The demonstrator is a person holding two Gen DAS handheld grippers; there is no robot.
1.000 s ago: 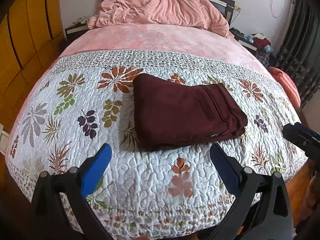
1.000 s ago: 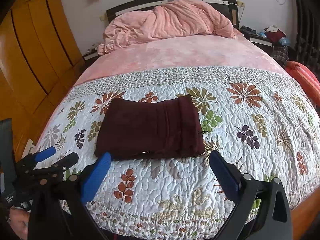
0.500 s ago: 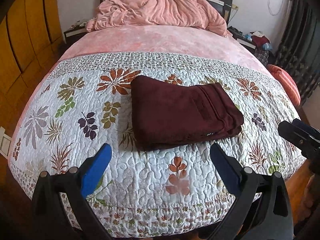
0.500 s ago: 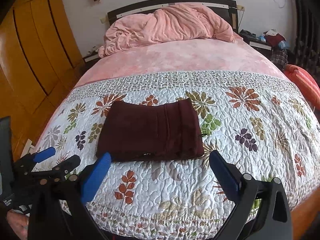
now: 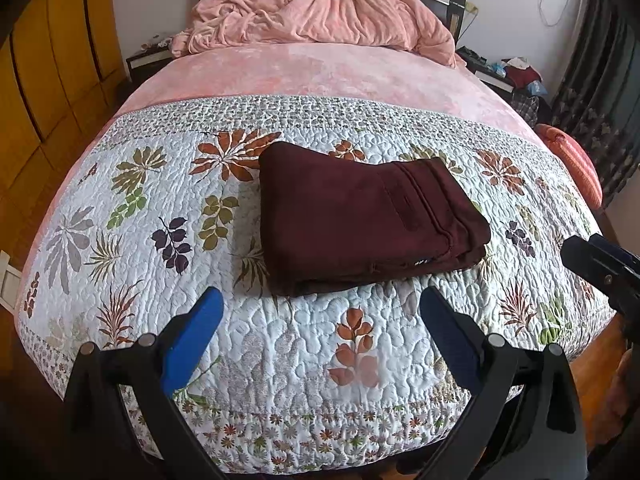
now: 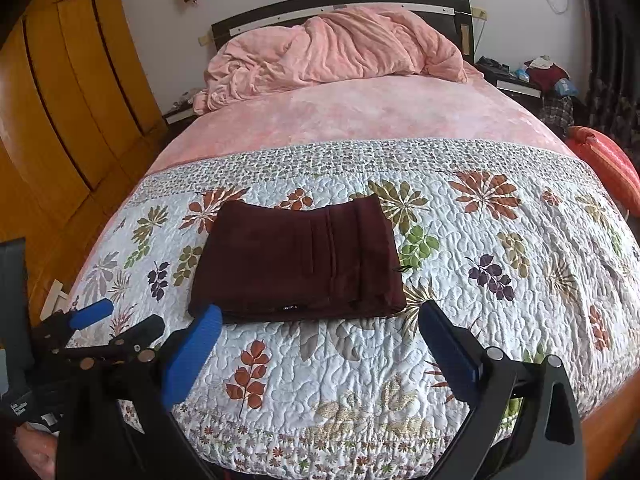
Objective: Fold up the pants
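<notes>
- Bed (image 5: 320, 76) fills both views, pink blanket (image 5: 320, 12) bunched at the headboard.
- Quilt (image 5: 132, 240), leaf-printed, covers the near half.
- Pants (image 5: 360, 216), maroon, lie folded flat on the quilt's middle.
- Left gripper (image 5: 320, 312) spread wide, empty, near the pants' front edge.
- Right gripper (image 6: 320, 320) likewise spread, holding nothing.

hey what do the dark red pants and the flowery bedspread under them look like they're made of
The folded maroon pants look like soft, matte brushed or fleecy fabric: no sheen, thick rounded fold edges; exact fibre unclear. The floral quilt looks like stitched, padded cotton: puffy wavy quilting lines over a printed leaf pattern.
</notes>
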